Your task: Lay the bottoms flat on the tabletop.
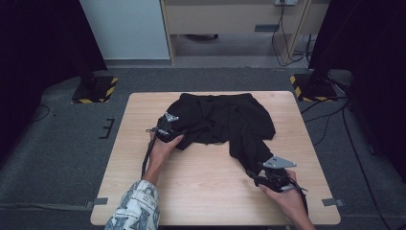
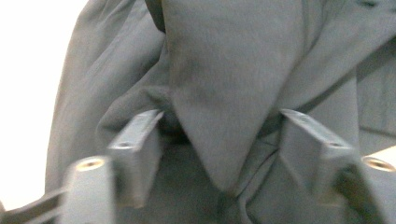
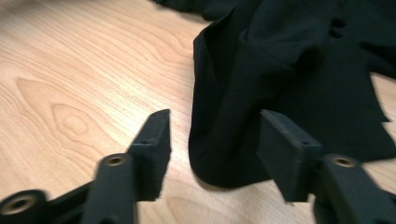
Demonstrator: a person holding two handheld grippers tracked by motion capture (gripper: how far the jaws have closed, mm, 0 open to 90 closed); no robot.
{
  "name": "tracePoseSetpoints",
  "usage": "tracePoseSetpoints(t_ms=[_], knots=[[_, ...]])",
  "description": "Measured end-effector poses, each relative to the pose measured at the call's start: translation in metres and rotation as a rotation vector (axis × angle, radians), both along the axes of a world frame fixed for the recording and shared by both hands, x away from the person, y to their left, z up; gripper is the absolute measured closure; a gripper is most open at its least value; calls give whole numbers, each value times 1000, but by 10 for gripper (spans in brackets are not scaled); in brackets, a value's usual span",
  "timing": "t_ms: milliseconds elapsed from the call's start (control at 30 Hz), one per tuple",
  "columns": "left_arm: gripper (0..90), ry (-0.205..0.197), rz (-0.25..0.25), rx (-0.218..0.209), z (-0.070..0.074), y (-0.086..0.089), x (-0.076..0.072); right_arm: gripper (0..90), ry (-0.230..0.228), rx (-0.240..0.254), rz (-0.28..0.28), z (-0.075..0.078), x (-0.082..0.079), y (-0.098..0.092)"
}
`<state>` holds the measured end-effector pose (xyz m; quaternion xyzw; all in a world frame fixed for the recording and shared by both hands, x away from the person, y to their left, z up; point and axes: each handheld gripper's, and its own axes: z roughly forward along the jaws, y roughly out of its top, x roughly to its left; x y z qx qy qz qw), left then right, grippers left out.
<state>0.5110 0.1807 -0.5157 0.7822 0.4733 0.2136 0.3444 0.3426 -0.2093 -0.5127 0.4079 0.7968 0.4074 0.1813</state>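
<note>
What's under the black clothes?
Under the black clothes lies the wooden table, bare around them. Whatever else might sit beneath the crumpled fabric is covered and cannot be seen.

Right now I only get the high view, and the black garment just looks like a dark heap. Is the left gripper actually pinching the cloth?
Observer: No. In the left gripper view the left gripper stands open, with a pointed fold of the black garment hanging between its jaws, apart from them.
Operator: And the right one, down by the near edge?
Observer: The right gripper is open too; a rounded fold of the garment lies on the table between its jaws, unpressed.
Operator: Is that fold one layer?
Observer: It looks doubled over, with a curved bottom edge, though I cannot count the layers.
</note>
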Motion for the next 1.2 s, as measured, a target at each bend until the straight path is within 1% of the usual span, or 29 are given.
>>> tracePoseSetpoints(t_ms=[67, 133, 167, 200, 233, 267, 300, 367, 433, 533, 567, 600, 700, 767, 833, 900, 967, 1000, 1067, 1133, 1200], knots=[[406, 10, -9, 2, -5, 0, 2, 368, -11, 5, -16, 4, -6, -2], [548, 17, -18, 31, -8, 0, 2, 343, -19, 8, -33, 8, -10, -5], [590, 18, -19, 36, -9, 0, 2, 337, -28, 6, -41, 8, -11, -6], [679, 11, -26, 34, -8, 1, 0, 337, -30, 2, -49, 8, -12, -7], [752, 9, -34, 21, -7, 2, -2, 337, -31, 2, -61, 8, -11, -8], [796, 9, -44, 15, -6, 3, -5, 337, -27, 7, -73, 8, -11, -9], [829, 5, -54, 20, -5, 4, -8, 337, -27, 11, -80, 8, -10, -9], [847, 0, -65, 12, -3, 6, -15, 341, -24, 17, -92, 7, -7, -11], [849, -7, -74, -17, -2, 6, -26, 341, -26, 22, -108, 7, -5, -12], [849, -14, -102, -36, -2, 6, -46, 341, -30, 25, -124, 6, -1, -14], [849, -11, -110, -54, -3, 7, -56, 341, -29, 27, -130, 5, 0, -14], [848, -10, -114, -64, -3, 8, -61, 341, -31, 26, -138, 5, 3, -14], [847, -3, -136, -48, -2, 10, -80, 340, -25, 25, -145, 2, 10, -11], [847, -6, -145, -48, 3, 12, -92, 338, -23, 33, -145, 1, 14, -8], [847, 1, -154, -57, 5, 15, -105, 335, -25, 36, -143, 0, 19, -4], [847, 9, -178, -32, 3, 16, -118, 322, -26, 36, -139, -2, 24, 0], [847, 30, -202, -17, -1, 17, -132, 300, -25, 32, -127, -5, 28, 4], [847, 33, -208, -11, -1, 17, -136, 289, -21, 41, -122, -5, 30, 6], [846, 42, -215, -14, -1, 17, -147, 267, -23, 31, -119, -6, 33, 9], [844, 44, -226, -9, 0, 18, -157, 257, -20, 18, -121, -7, 37, 12], [842, 45, -236, -14, 3, 19, -168, 251, -22, 10, -115, -8, 41, 14]])
